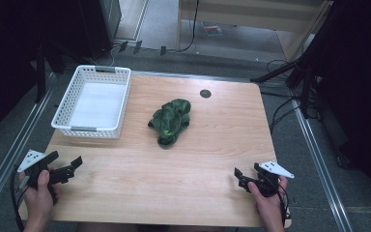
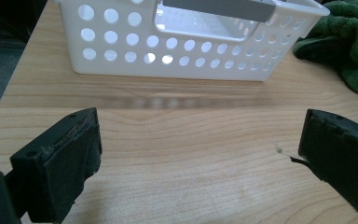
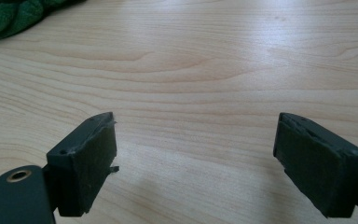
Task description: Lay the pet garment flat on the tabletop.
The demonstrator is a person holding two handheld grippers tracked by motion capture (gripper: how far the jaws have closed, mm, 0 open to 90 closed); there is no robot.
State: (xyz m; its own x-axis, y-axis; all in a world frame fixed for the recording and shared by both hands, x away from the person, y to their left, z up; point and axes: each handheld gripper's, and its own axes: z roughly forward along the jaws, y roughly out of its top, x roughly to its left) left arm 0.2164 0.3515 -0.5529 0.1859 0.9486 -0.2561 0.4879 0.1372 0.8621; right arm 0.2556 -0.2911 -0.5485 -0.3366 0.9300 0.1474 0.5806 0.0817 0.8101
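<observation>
With both the left gripper (image 1: 67,166) and right gripper (image 1: 246,177) held wide open and empty at the near edge, a reach to the crumpled green cloth (image 1: 170,121) lying mid-table beside the white perforated plastic basket (image 1: 63,111) is judged next.

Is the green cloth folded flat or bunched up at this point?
Bunched up. The green cloth lies in a crumpled heap of rolls and creases on the table, right of the white basket.

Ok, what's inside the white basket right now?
The white basket looks empty: the high view shows only its bare white floor. The near wall hides a thin strip of that floor. The green cloth lies bunched on the table beside it, not inside.
</observation>
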